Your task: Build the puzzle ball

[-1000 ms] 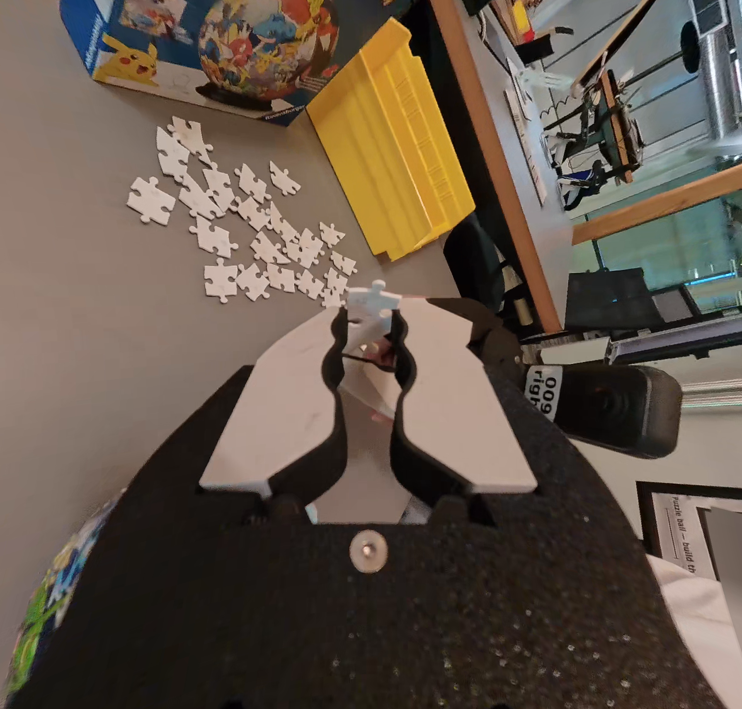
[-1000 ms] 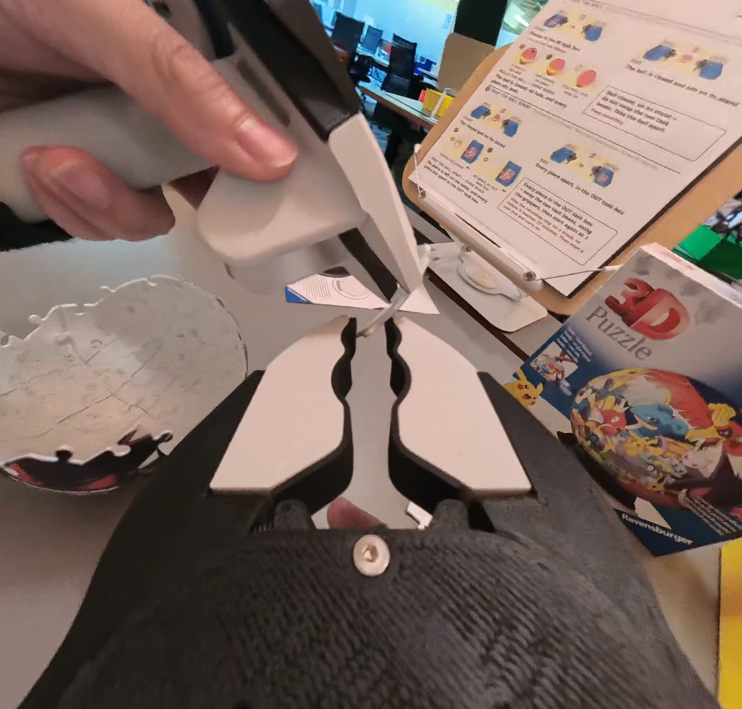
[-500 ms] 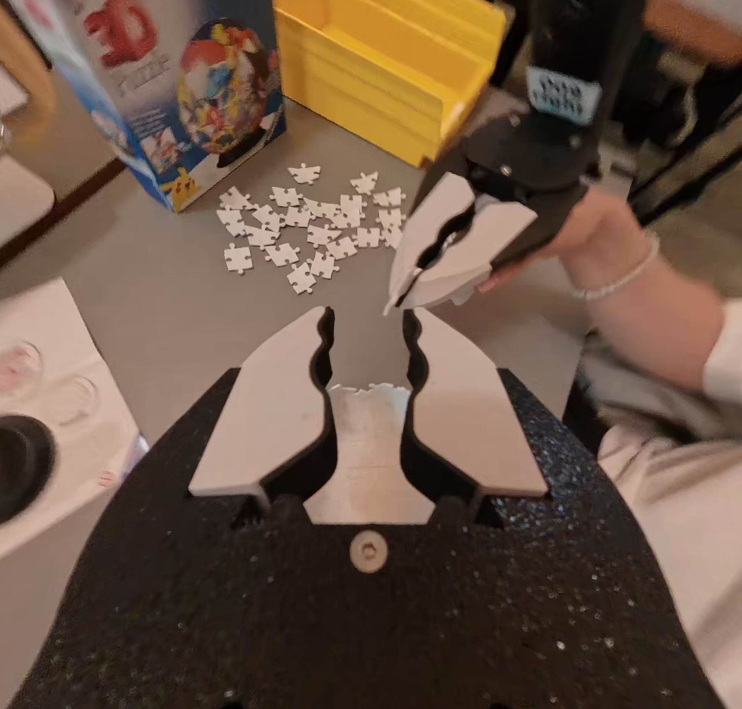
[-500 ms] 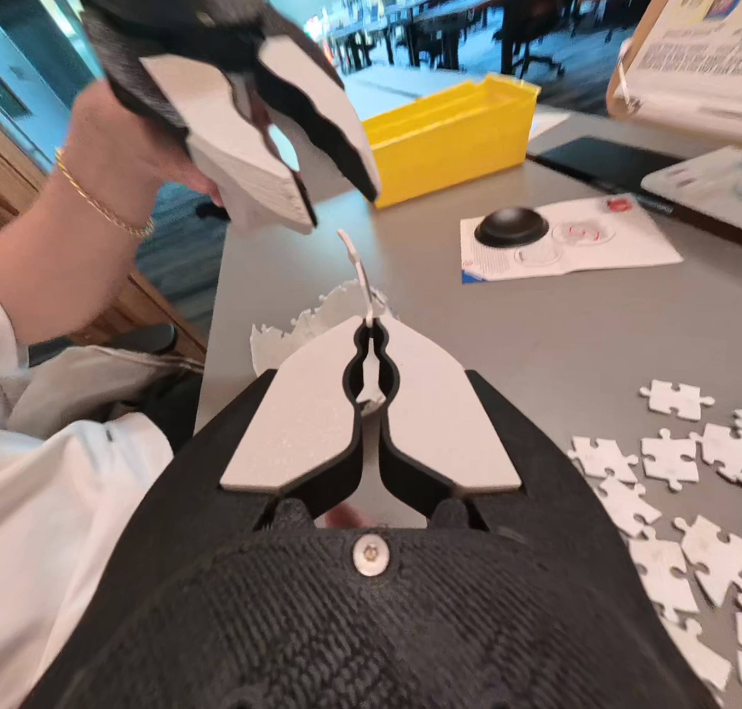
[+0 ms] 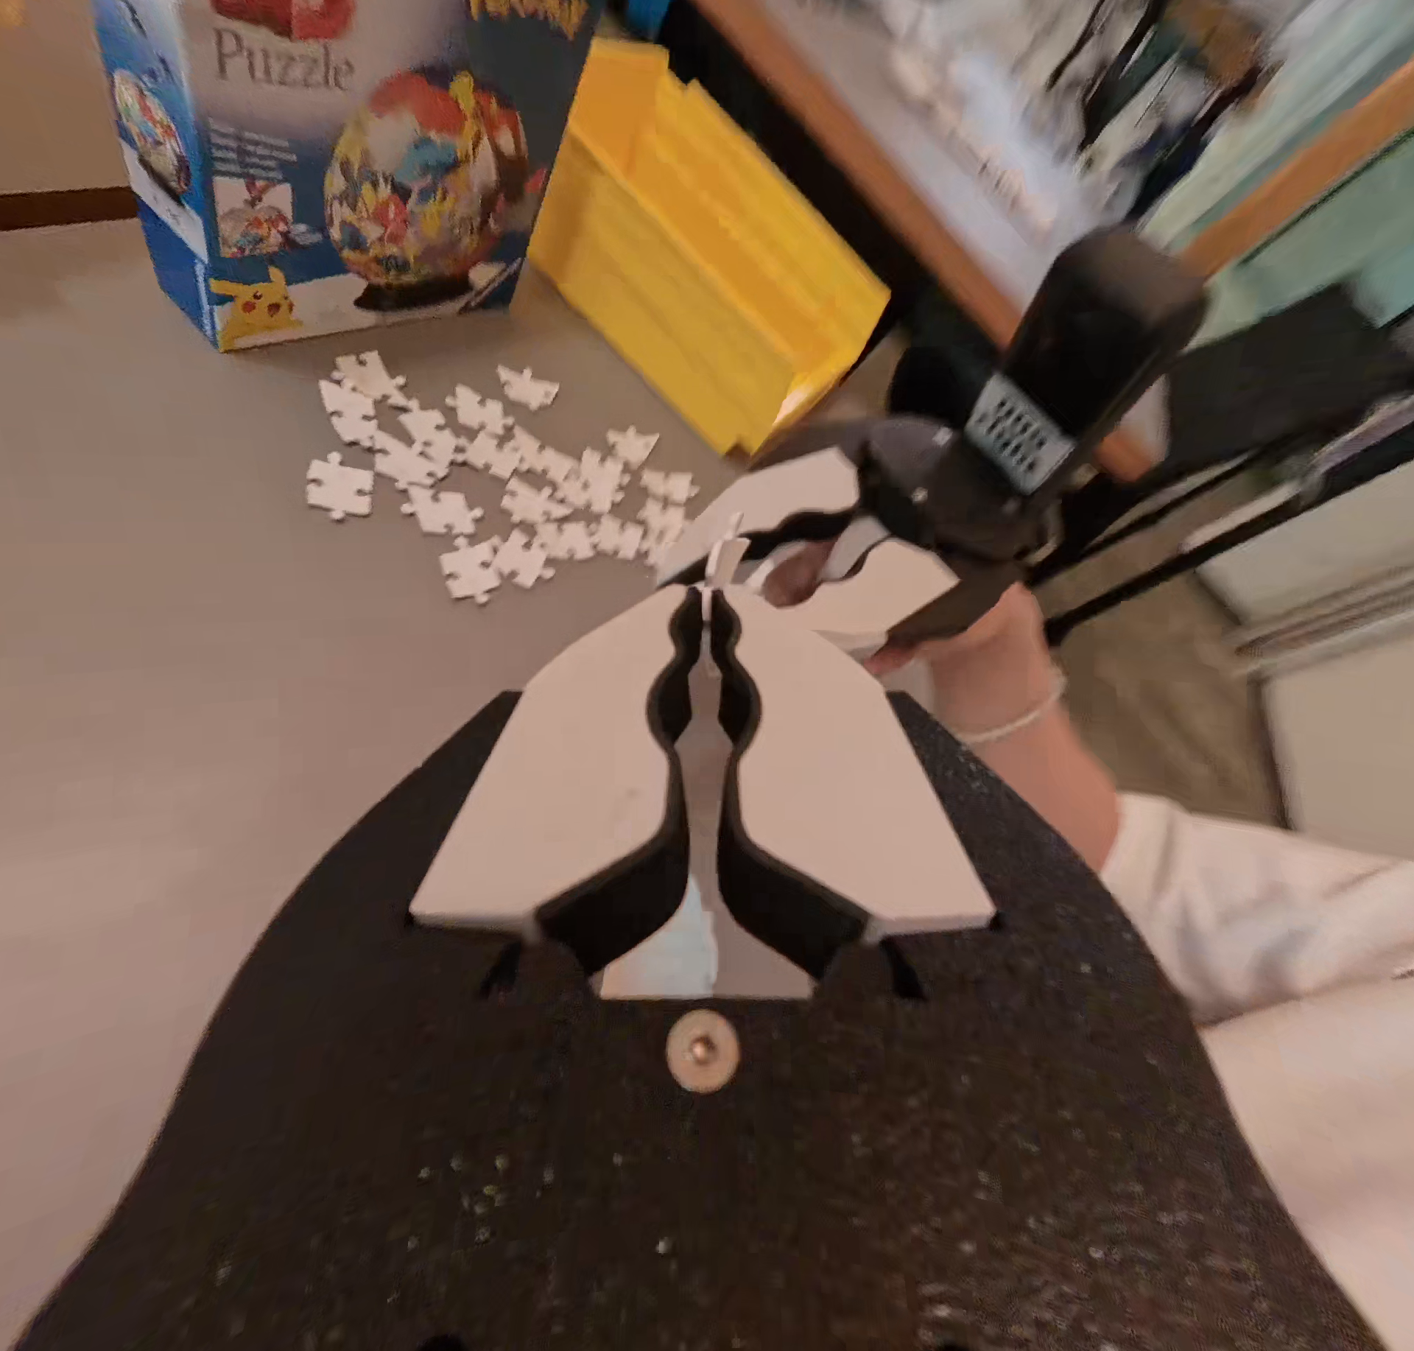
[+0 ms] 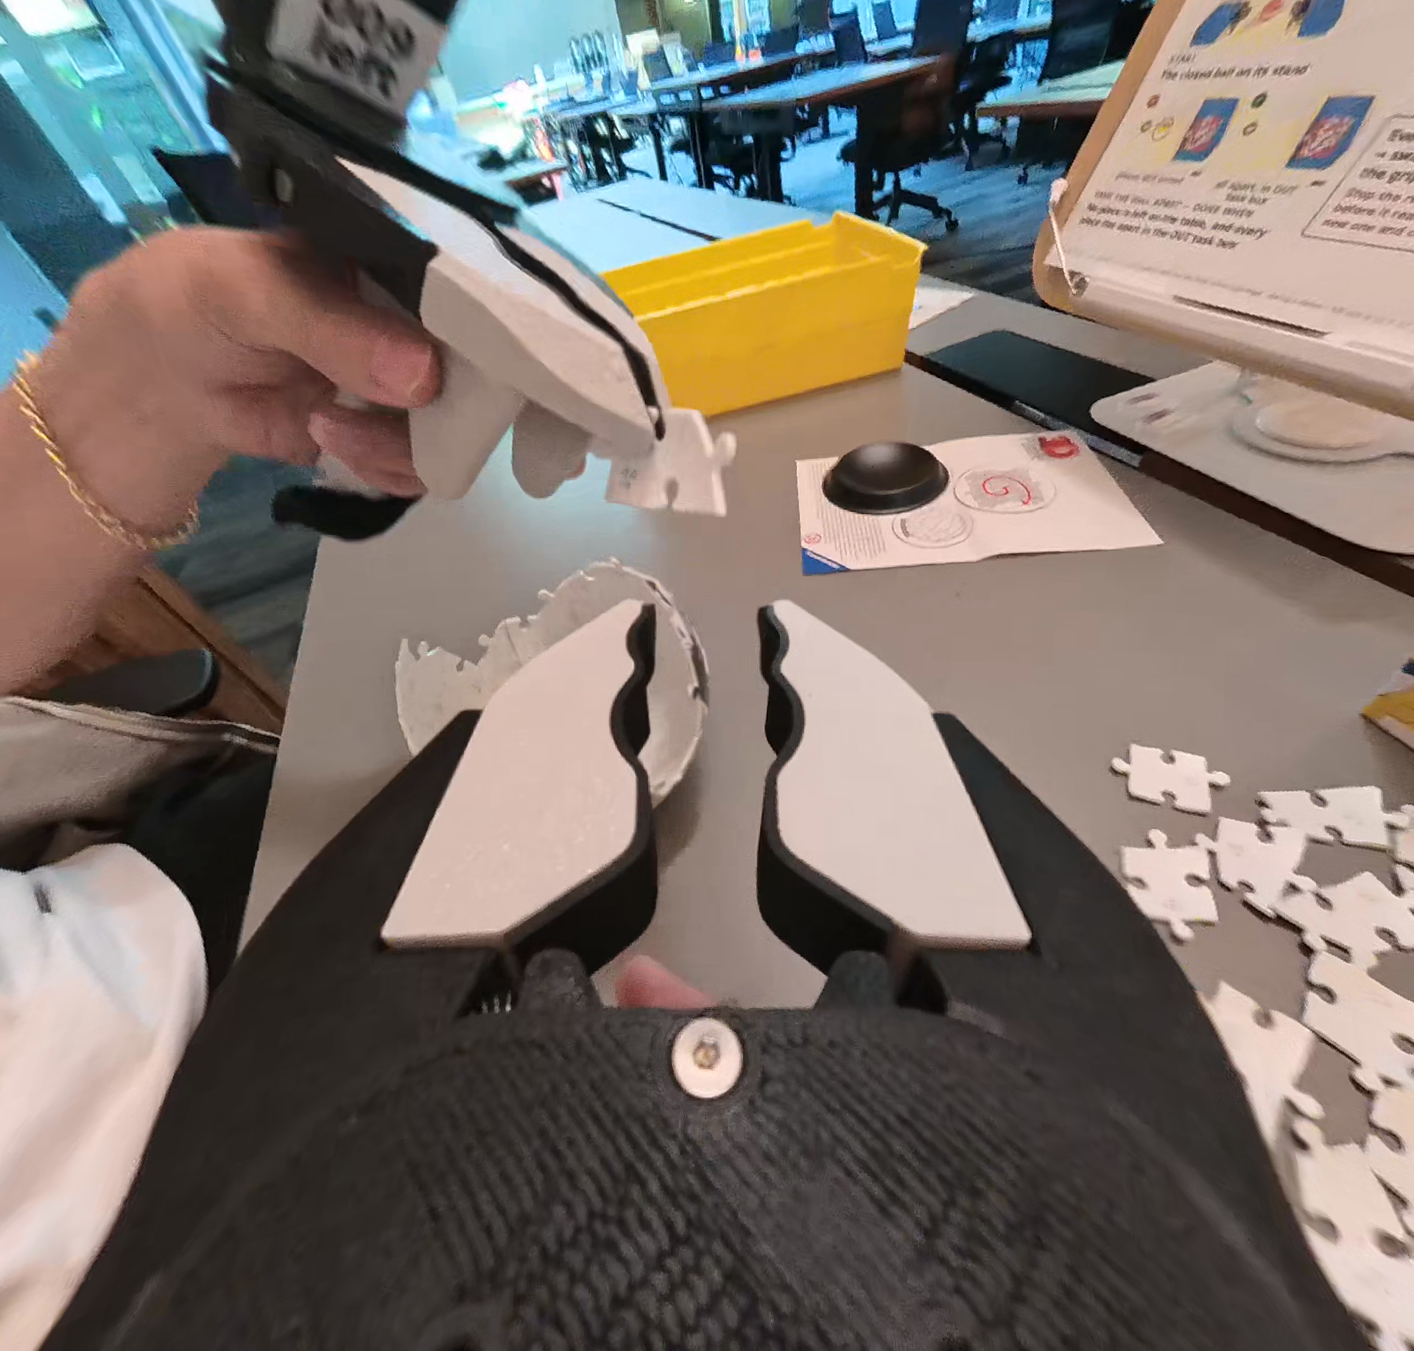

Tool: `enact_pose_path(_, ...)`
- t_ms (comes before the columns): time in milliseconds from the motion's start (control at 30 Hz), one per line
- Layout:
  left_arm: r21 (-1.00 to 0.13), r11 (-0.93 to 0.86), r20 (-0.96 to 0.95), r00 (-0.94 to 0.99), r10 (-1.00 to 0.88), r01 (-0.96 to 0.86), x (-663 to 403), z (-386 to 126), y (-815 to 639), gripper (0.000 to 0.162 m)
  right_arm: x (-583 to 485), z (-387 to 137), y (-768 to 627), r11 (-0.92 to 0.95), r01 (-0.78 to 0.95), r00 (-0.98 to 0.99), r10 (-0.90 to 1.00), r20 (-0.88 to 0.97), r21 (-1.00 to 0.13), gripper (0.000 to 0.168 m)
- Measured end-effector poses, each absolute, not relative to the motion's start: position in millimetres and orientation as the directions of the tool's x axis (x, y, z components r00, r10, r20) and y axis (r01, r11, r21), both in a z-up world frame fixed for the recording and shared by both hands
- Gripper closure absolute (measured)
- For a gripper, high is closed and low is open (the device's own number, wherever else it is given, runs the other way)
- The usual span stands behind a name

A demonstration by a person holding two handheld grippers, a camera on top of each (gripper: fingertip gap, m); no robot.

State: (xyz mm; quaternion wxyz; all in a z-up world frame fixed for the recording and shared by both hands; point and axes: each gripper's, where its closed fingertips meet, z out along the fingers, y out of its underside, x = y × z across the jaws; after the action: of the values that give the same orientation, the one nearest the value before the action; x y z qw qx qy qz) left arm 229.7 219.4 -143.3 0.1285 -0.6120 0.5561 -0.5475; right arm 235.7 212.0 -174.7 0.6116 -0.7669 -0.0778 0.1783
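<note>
Left gripper [image 6: 658, 426] hanging raised above the grey table [image 6: 995, 648], tilted nose-down, a hand [image 6: 229, 365] wrapping its white handle from the left. Fingers pinching together on a white puzzle piece [image 6: 677, 472], piece jutting out past the tips toward the right. In the left wrist view the same piece [image 5: 719, 564] showing edge-on between the closed tips, just beside the right gripper's white fingers [image 5: 773, 495].

Right gripper [image 6: 708, 614] sitting lower and nearer, jaws standing apart, holding nothing. Partly built white ball shell [image 6: 551, 648] lying on the table just behind its left finger, jagged rim up, near the table's left edge and below the held piece.

Loose white pieces [image 6: 1301, 901] lying scattered at the right. Printed sheet [image 6: 995, 518] carrying a black dome stand [image 6: 884, 476] lying beyond, yellow bin [image 6: 773, 319] at the far edge, puzzle box [image 5: 329, 143] standing beside the bin. Bare grey surface lying open between shell, sheet and loose pieces.
</note>
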Motion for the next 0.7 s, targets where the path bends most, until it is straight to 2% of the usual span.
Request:
enact_pose_path(67,-0.777,-0.41,0.568,-0.251,-0.784,-0.478,226,-139,218,0.161,227,-168,217,-0.197,-0.144,0.906,0.369,-0.21,-0.97,0.141)
enact_pose_path(167,-0.815,-0.399,0.533,-0.271,-0.802,-0.42,221,-141,217,0.16,216,-153,223,-0.11,-0.242,0.87,0.416,-0.266,-0.964,0.143)
enact_pose_path(300,-0.858,-0.352,0.468,-0.286,-0.836,-0.374,211,-138,221,0.16,202,-148,225,-0.072,-0.221,0.855,0.466,-0.229,-0.973,0.16)
enact_pose_path(400,-0.865,-0.345,0.463,-0.313,-0.829,-0.365,203,-133,222,0.161,196,-139,222,-0.009,-0.233,0.841,0.501,-0.206,-0.972,0.156)
enact_pose_path(467,-0.873,-0.336,0.452,-0.328,-0.83,-0.354,200,-131,220,0.161,195,-136,222,-0.013,-0.27,0.823,0.516,-0.237,-0.963,0.162)
enact_pose_path(600,-0.894,-0.285,0.403,-0.341,-0.85,-0.346,194,-135,221,0.16,191,-137,222,0.021,-0.208,0.839,0.518,-0.167,-0.978,0.164)
enact_pose_path(700,-0.904,-0.213,0.352,-0.361,-0.864,-0.372,187,-145,218,0.16,185,-146,220,-0.048,-0.144,0.819,0.554,-0.146,-0.988,0.166)
